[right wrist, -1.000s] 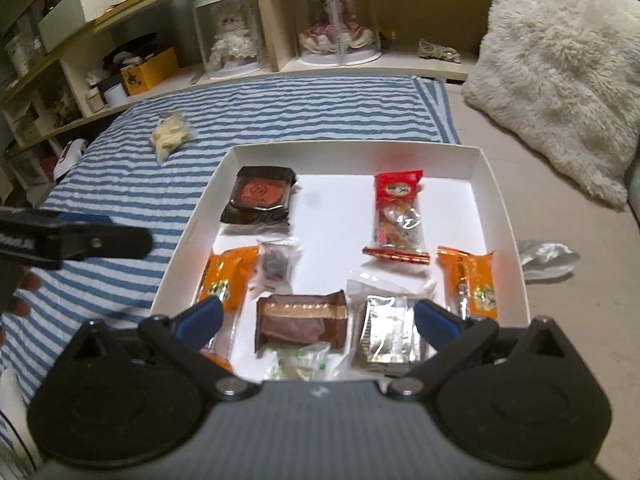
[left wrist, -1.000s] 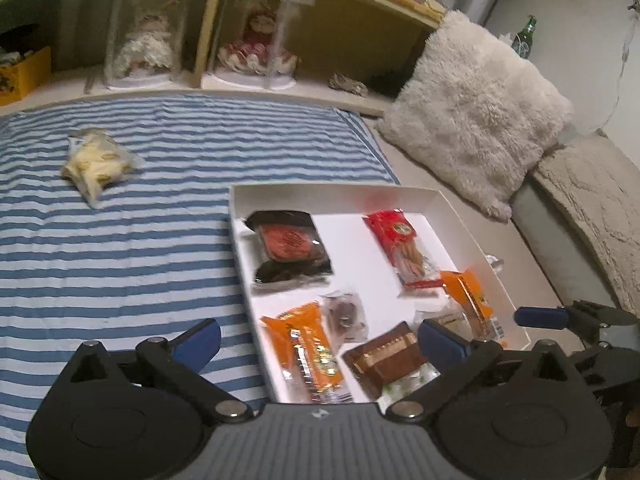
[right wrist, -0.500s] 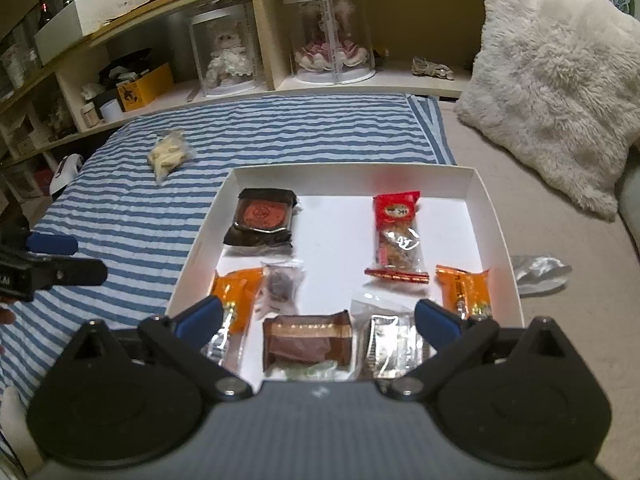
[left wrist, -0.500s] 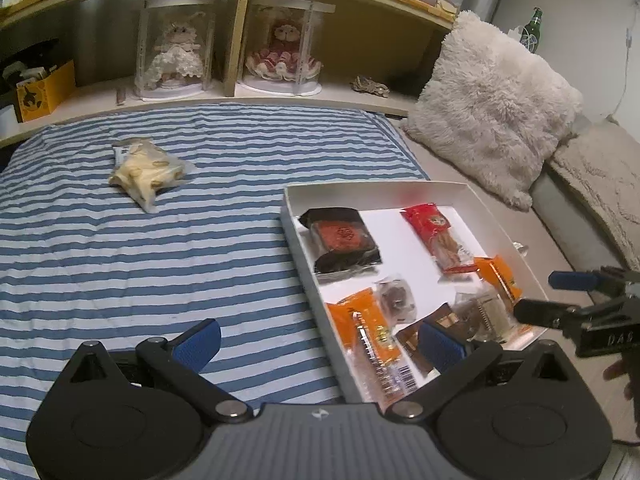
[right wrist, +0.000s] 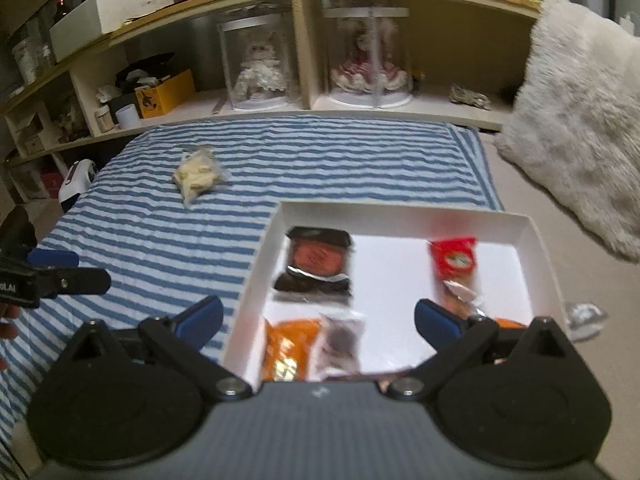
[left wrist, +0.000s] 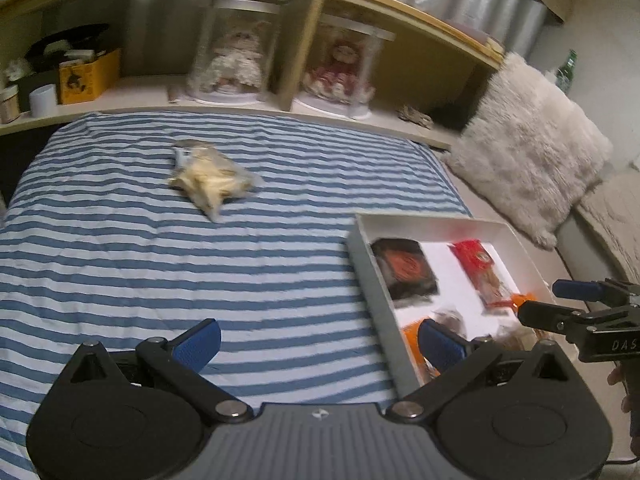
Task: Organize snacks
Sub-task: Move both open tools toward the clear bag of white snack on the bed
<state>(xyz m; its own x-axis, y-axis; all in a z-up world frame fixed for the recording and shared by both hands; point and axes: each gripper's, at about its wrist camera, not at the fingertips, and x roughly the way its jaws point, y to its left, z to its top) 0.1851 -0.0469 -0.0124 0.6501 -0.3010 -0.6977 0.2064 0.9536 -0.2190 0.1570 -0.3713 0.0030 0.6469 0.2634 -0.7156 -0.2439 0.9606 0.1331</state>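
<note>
White box: the box (right wrist: 532,236) sits at the right edge of the striped cloth (left wrist: 120,280), low-walled and open on top, so packets can be dropped in from above.
Box contents: a dark packet (right wrist: 318,264) at back left, a red packet (right wrist: 454,258) at back right, an orange packet (right wrist: 286,346) and a small clear one (right wrist: 340,338) nearer the camera; more lie near the front wall, hidden by the gripper body. They lie flat and mostly apart, which reads as sorting in progress.
Stray bag: a clear bag of pale snacks (left wrist: 210,180) lies alone on the cloth, well apart from the box and toward the shelf. By my judgement it is the one snack left to gather.
Left gripper: the left gripper (left wrist: 318,342) hovers over the cloth, just beside the box's left wall, jaws spread wide and holding nothing. It faces the bag, so it looks like the one meant to fetch it.
Right gripper: the right gripper (right wrist: 318,320) hangs over the near part of the box, jaws wide apart and empty.
Open room: bare cloth between left gripper and bag, nothing in the way; free floor in the box's middle and back.
Edges: shelf (right wrist: 400,114) close behind the bag, pillow (right wrist: 580,120) right of the box, a crumpled wrapper (right wrist: 584,316) outside its right wall.
Caution: the bag looks soft and loose, so a pinch near its middle seems safer than at a corner.
</note>
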